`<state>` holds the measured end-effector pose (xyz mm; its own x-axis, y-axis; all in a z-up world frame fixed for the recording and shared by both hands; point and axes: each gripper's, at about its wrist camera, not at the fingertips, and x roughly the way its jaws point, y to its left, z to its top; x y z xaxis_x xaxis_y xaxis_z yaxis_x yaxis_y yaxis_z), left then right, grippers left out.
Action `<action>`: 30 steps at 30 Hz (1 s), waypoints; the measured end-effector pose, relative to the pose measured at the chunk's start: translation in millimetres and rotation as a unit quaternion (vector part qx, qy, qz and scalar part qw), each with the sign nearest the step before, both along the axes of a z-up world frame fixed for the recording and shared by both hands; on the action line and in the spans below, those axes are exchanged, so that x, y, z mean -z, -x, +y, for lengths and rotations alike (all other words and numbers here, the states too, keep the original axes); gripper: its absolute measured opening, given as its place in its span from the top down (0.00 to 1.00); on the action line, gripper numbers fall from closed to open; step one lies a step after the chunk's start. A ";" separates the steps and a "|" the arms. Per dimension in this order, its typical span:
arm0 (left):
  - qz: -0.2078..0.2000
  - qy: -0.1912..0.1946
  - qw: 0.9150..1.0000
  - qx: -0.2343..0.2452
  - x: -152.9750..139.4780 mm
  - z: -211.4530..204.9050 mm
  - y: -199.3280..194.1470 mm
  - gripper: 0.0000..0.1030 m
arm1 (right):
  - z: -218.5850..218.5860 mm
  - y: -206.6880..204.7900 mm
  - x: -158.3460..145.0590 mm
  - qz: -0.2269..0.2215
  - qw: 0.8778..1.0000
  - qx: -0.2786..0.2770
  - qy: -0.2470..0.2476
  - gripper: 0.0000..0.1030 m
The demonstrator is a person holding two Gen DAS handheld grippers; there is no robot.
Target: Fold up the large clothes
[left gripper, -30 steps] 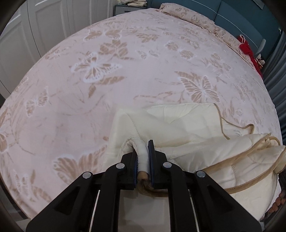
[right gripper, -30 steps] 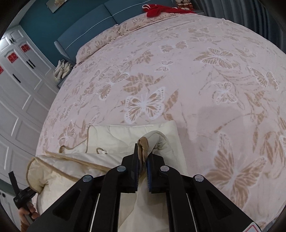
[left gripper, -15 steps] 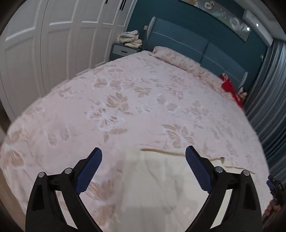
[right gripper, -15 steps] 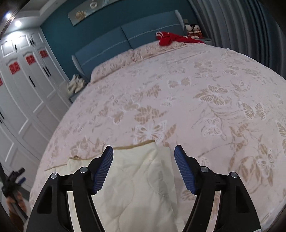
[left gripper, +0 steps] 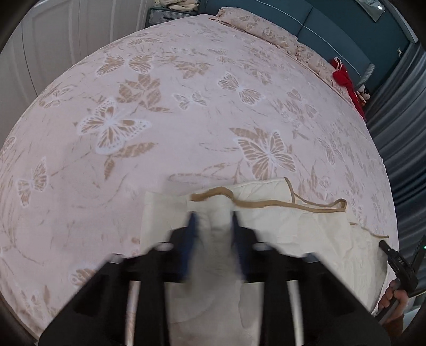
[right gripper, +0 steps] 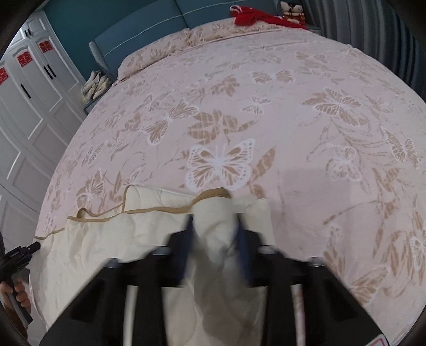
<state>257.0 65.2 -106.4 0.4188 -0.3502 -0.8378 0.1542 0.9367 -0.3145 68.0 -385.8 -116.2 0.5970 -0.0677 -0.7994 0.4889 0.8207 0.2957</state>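
Note:
A cream quilted garment with tan piping (left gripper: 287, 221) lies folded on the pink butterfly bedspread (left gripper: 186, 111); it also shows in the right wrist view (right gripper: 111, 239). My left gripper (left gripper: 213, 221) is blurred by motion, its jaws closing around a bunched cream fold near the tan edge. My right gripper (right gripper: 214, 226) is blurred too, its jaws closing around a raised cream fold at the garment's right corner. A narrow gap with cloth in it remains between each pair of fingers.
White wardrobe doors (right gripper: 29, 106) stand to the left, a blue headboard (right gripper: 149, 29) and red clothing (right gripper: 255, 14) at the far end, grey curtains (left gripper: 399, 138) to the right. The other hand and gripper show at the edge (left gripper: 399, 268).
One second ago both grippers were shut on cloth; half a second ago both were wide open above the garment. Now both have dropped back onto it, and their jaws are closing on new folds.

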 end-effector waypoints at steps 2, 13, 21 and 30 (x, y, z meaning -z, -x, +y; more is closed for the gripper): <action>-0.017 0.002 1.000 -0.006 -10.8 0.9 0.2 0.92 | 1.9 1.6 -11.2 -0.024 1.000 0.004 0.002 0.92; -0.009 -0.089 0.996 -0.027 25.6 -16.0 -10.2 0.93 | -2.5 -18.5 11.5 0.007 0.999 0.037 0.015 0.93; -0.019 -0.113 0.993 -0.019 51.3 -24.8 -8.7 0.92 | -5.2 -20.4 49.9 0.032 0.999 0.043 0.010 0.93; -0.071 -0.170 0.983 -0.010 67.3 -42.9 1.7 0.91 | 7.6 -27.0 62.7 0.039 0.997 0.033 0.063 0.93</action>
<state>255.3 22.2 -173.7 0.5438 -0.0508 -0.8377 0.1539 0.9873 0.0401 95.0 -378.2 -179.0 0.5241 -0.2068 -0.8262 0.5605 0.8142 0.1517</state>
